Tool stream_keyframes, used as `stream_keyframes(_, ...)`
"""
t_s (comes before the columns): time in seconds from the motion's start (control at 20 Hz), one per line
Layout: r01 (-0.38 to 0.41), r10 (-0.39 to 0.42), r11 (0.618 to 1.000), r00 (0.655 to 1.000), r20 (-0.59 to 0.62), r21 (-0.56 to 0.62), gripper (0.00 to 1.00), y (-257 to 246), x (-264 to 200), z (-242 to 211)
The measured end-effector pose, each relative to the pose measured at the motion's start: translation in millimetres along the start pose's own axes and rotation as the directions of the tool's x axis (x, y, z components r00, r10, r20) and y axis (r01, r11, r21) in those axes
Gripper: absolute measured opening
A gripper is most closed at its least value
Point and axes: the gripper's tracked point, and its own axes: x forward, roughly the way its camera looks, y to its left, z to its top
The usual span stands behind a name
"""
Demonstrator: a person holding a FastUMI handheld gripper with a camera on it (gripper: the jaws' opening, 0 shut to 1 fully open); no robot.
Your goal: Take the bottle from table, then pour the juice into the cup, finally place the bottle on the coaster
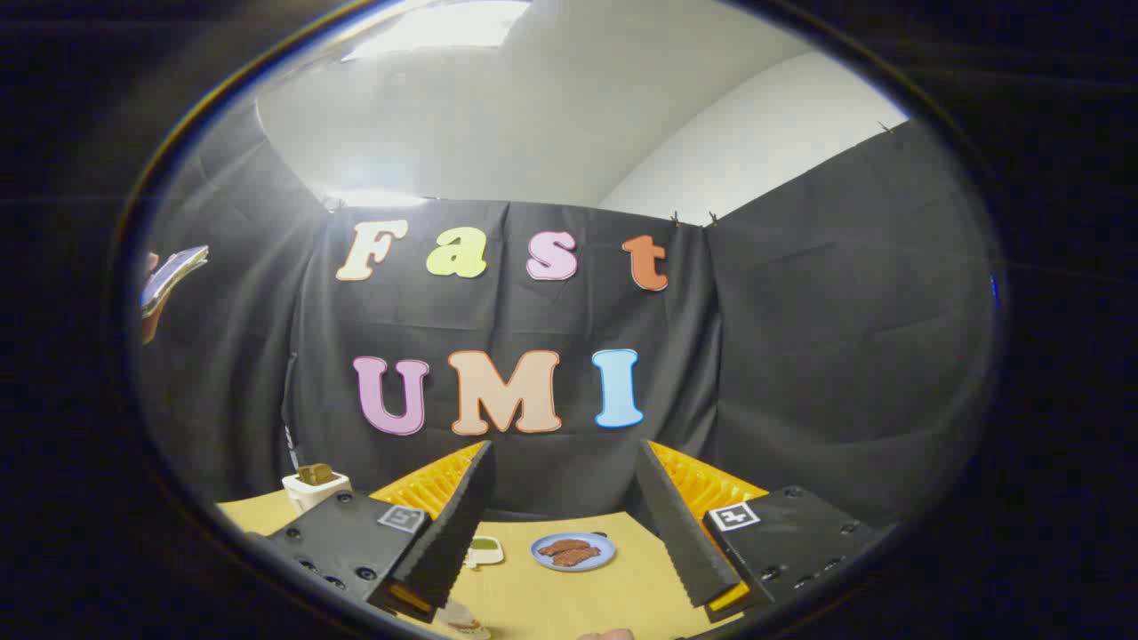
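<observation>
My gripper (564, 484) jaws are spread, empty (nothing between) — I should dip toward the table (622, 596), hunting the bottle at six o'clock.

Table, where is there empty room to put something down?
Bare tabletop lies between the open tongs, just this side of the blue plate. It is busier by the left finger, where a small cup sits, and a white box stands further off.

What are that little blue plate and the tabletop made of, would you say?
The blue plate, between the open gripper fingers, looks like smooth plastic or glazed ceramic, too small to tell. The table seems matte light wood or laminate, evenly tan without visible grain.
</observation>
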Motion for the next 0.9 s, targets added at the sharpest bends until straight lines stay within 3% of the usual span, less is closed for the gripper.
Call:
stream_keyframes(0.6, 0.055, -0.056, 0.997, 0.998, -0.01, -0.052, 0.99, -17.9, -12.8, 17.8)
stream_keyframes(0.9, 0.031, -0.033, 0.997, 0.999, -0.034, -0.067, 0.99, -7.2, -20.9, 10.5)
